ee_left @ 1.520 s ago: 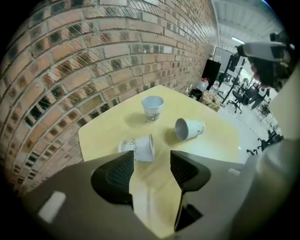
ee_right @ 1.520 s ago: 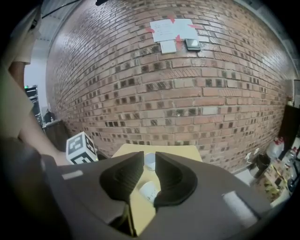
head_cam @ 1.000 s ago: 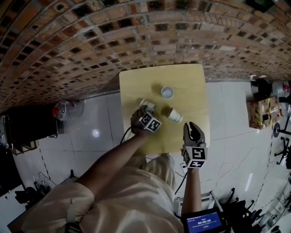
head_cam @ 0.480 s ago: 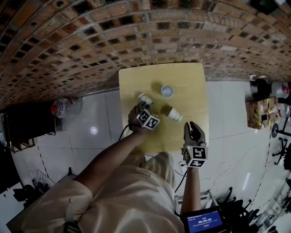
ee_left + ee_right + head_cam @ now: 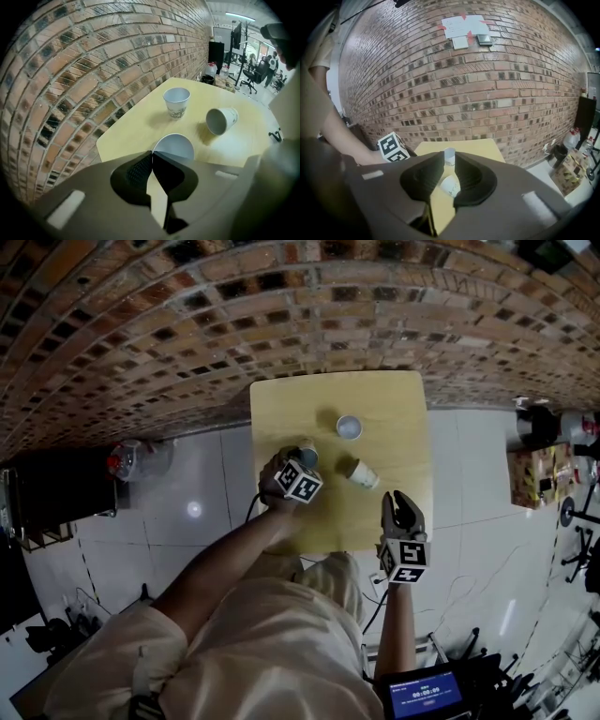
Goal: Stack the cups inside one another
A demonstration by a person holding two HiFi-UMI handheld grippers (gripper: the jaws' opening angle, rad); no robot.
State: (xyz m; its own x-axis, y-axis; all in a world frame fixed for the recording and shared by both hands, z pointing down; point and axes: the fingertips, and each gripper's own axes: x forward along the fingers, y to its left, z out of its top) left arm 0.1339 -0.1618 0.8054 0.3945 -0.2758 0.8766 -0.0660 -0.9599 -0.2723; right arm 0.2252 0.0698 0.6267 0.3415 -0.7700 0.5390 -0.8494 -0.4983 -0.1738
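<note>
- Pinching only the near rim of one white paper cup [image 5: 176, 143], your left gripper [image 5: 151, 153] has just closed its jaws tight on that thin wall. So shallow a hold could let the cup swing or slip as you carry it.
- Squeezing paper this hard may crease the rim, and a bent rim would snag when nested.
- Your right gripper [image 5: 402, 505] hangs at the yellow table's [image 5: 136, 129] near edge, jaws apart and empty.
- The upright cup [image 5: 176, 101] stands unsteadied near the table's middle, so an off-centre drop could topple it.
- The tipped cup [image 5: 221, 120] lies on its side nearby and could roll if brushed.
</note>
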